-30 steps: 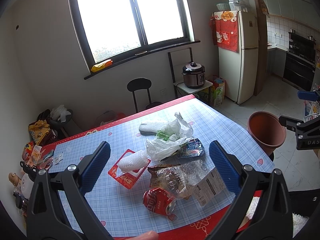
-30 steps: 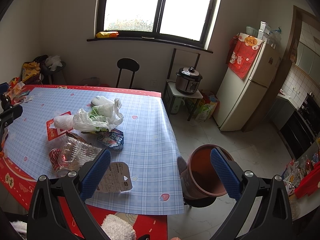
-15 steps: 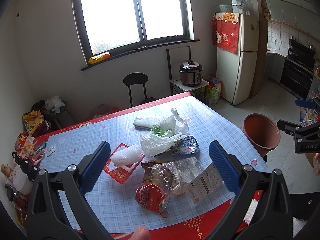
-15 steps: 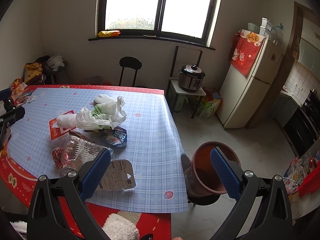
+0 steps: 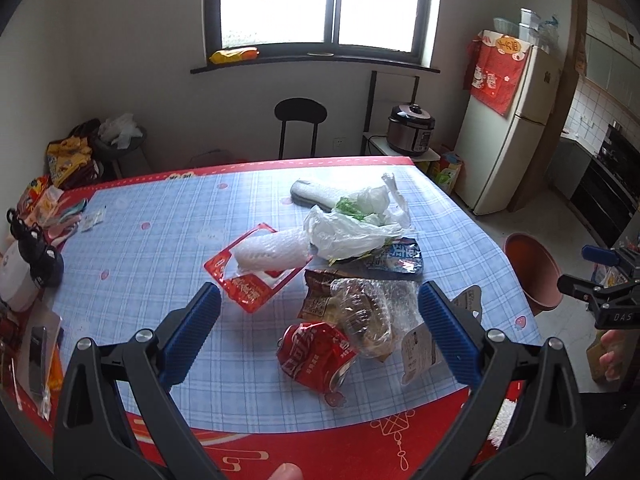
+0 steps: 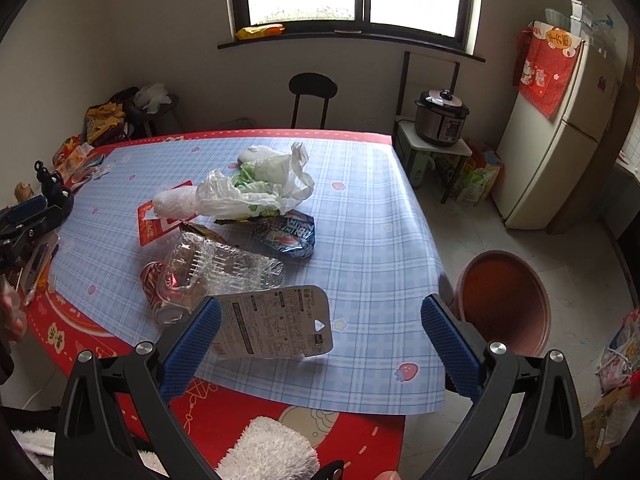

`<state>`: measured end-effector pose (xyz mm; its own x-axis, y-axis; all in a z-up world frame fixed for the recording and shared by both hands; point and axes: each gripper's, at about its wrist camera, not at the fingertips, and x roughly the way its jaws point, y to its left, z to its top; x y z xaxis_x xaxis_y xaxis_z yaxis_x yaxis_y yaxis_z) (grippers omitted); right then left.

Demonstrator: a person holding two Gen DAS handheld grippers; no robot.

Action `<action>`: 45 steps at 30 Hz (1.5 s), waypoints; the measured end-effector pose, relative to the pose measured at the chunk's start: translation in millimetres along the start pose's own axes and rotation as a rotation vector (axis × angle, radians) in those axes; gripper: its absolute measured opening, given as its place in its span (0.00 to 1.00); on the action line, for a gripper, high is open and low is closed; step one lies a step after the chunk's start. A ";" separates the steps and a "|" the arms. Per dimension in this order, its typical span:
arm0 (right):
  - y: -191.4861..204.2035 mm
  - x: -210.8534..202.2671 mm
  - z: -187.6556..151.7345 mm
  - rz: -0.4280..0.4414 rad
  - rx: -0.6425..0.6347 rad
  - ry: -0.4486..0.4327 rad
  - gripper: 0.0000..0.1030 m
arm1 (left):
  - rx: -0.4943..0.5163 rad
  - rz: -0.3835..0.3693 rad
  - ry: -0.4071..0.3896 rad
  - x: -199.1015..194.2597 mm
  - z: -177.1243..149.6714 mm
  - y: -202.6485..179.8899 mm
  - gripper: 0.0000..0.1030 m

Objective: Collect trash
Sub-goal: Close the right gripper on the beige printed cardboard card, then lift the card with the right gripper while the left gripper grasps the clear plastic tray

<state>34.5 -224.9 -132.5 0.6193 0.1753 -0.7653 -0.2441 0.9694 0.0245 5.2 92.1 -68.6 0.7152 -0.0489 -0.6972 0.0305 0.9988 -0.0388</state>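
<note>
A pile of trash lies on the blue checked table (image 5: 160, 240): a crushed red can (image 5: 316, 354), a clear plastic tray (image 5: 368, 308), a white plastic bag (image 5: 348, 228), a red wrapper (image 5: 248, 280), a blue snack bag (image 5: 398, 256) and a printed card (image 6: 276, 324). My left gripper (image 5: 320, 332) is open, above the can near the table's front edge. My right gripper (image 6: 320, 340) is open above the card at the table's front right. A brown bin (image 6: 504, 296) stands on the floor right of the table.
Bottles, packets and small items (image 5: 32, 256) crowd the table's left end. A black chair (image 5: 300, 120) stands behind the table. A rice cooker (image 5: 412, 130) on a stand and a fridge (image 5: 508, 128) are at the right. A white fluffy cloth (image 6: 268, 448) lies below the table's front edge.
Both grippers have moved closer to the trash pile and lower over the table. The left view has swung leftward. Both stay open and empty.
</note>
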 end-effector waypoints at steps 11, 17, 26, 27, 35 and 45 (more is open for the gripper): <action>71.9 104.1 -3.9 0.052 -0.340 0.224 0.96 | -0.135 0.022 0.077 30.2 -50.2 64.6 0.94; 113.2 149.0 -6.0 0.065 -0.712 0.298 0.96 | -0.153 0.031 0.110 42.0 -68.4 77.8 0.94; 141.1 182.7 -17.8 0.115 -1.046 0.442 0.95 | -0.174 0.020 0.124 44.3 -77.5 76.4 0.92; 141.1 186.3 -19.5 0.118 -1.050 0.468 0.93 | -0.175 0.020 0.125 45.1 -78.3 76.6 0.91; 123.1 181.3 -27.6 0.190 -1.024 0.585 0.42 | -0.176 0.008 0.145 49.4 -78.5 72.3 0.81; 75.5 114.0 -12.8 0.376 -0.731 0.416 0.09 | -0.132 -0.063 0.171 59.5 -71.0 46.3 0.70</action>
<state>77.2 -134.0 -226.2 0.1199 0.2441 -0.9623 -0.8737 0.4862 0.0144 -0.4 134.9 -162.7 0.5854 -0.1225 -0.8014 -0.0289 0.9847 -0.1717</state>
